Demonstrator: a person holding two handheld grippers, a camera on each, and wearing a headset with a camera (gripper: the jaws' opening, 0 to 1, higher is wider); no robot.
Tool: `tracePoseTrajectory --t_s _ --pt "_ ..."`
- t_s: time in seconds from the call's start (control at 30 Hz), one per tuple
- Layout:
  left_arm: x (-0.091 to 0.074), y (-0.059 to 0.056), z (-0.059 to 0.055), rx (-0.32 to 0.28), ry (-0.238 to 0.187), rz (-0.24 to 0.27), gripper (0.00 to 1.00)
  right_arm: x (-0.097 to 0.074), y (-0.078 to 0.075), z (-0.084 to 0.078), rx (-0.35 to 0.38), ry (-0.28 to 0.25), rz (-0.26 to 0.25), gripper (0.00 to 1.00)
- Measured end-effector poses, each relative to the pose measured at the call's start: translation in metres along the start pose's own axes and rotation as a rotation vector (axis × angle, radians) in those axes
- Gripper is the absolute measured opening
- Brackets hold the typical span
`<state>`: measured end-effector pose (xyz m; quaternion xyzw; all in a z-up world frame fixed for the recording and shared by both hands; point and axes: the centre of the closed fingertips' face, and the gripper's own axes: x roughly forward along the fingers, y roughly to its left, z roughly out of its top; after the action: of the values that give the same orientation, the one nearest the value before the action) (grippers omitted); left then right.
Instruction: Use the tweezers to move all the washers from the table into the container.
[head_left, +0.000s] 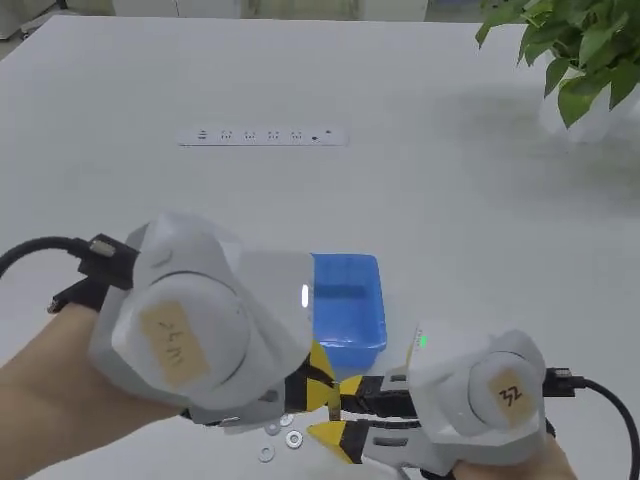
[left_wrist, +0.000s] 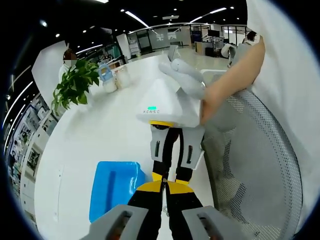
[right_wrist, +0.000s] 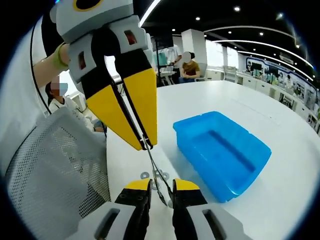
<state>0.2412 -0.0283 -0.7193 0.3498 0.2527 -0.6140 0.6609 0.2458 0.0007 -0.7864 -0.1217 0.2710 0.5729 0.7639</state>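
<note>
left claw (right_wrist: 145, 145): seen in the right gripper view, its two yellow jaws taper together and are clenched on the upper end of the tweezers (right_wrist: 153, 162). the thin metal arms leave the jaw tips and slant down toward my other claw.

right claw (right_wrist: 161, 187): its yellow-tipped jaws stand close together with a narrow gap, and the lower part of the tweezers runs into that gap. i cannot tell whether the pads actually press on the metal, so the grip on this side is unconfirmed.

relative position: the two claws face each other nose to nose, tips nearly meeting, above the near edge of the tabletop (head_left: 450, 200). in the head view the left claw is the large grey unit on the left, and the right claw is the smaller unit at lower right with a green light on top.

washers (head_left: 290, 436): a small cluster lies flat on the tabletop directly beneath the meeting claws. in the right gripper view they sit just ahead of my right jaws, under the line of the tweezers. none is seen gripped.

container (head_left: 348, 300): a blue rectangular tray, upright on the tabletop, just beyond the claws and near the washers but not touching them.

other items: a white power strip (head_left: 262, 136) lies well beyond the container, and a leafy plant (head_left: 575, 45) stands at the far right corner
</note>
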Motion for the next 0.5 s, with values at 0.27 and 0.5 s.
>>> tracePoseTrajectory --t_s 0.27,0.5 --pt "0.002 0.000 0.003 -0.016 -0.011 -0.009 0.00 -0.010 0.000 0.019 0.009 -0.102 0.013 0.05" --pt "-0.007 0.011 0.000 -0.191 -0.089 0.115 0.03 -0.014 -0.004 0.014 0.000 -0.091 -0.002 0.02"
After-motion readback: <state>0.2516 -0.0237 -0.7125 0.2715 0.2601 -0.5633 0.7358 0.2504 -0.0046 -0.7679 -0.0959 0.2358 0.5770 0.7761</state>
